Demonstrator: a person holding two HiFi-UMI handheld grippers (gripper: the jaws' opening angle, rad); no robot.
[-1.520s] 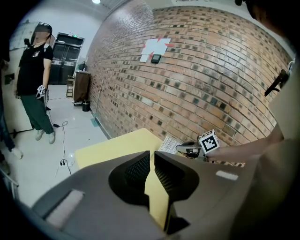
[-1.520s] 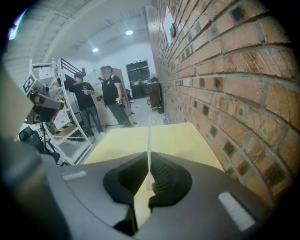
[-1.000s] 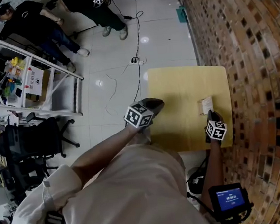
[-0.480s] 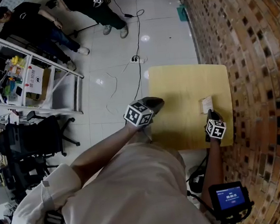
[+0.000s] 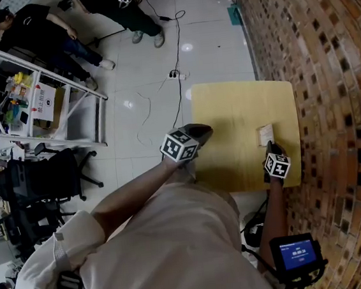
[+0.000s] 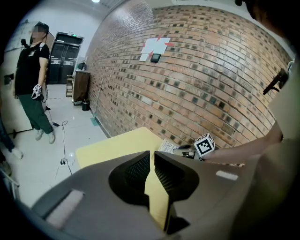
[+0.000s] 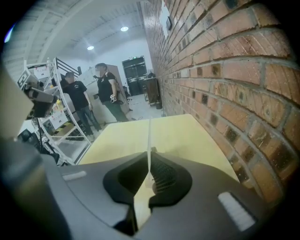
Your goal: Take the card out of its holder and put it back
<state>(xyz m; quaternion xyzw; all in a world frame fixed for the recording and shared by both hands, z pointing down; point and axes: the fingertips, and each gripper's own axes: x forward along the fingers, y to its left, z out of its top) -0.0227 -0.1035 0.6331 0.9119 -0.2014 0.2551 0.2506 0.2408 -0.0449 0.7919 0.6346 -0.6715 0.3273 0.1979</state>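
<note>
Head view, nearest first: the wearer's pale beige shirt [image 5: 160,258] fills the bottom of the frame. A small black device with a lit blue screen [image 5: 297,255] sits at the lower right. Both forearms reach out to a square, pale yellow wooden counter [image 5: 227,103].

The left tongs [image 5: 203,131] are at the counter's left edge. In the left gripper view their jaws stand a narrow slit apart [image 6: 152,157], with only the yellow top showing through and nothing between them.

The right tongs [image 5: 270,146] are at the counter's near right side, close to the red-brown brick wall [image 5: 329,93]. In the right gripper view their jaws are pressed together on a thin white card [image 7: 149,136]. It is seen edge-on there and runs upright from between the pads out over the counter. In the head view the card [image 5: 266,133] stands just beyond the tong tips, near the counter's right edge, and the left gripper view shows its printed face [image 6: 168,146]. The holder cannot be made out, so I cannot tell whether the card sits in it.

Beyond the counter lies a white tiled floor [image 5: 148,80] with a black cable [image 5: 175,64] trailing across it. To the left are a black office chair [image 5: 37,181] and a white metal rack [image 5: 34,92]. Farthest off, people in dark clothes [image 5: 122,12] stand on the tiles.
</note>
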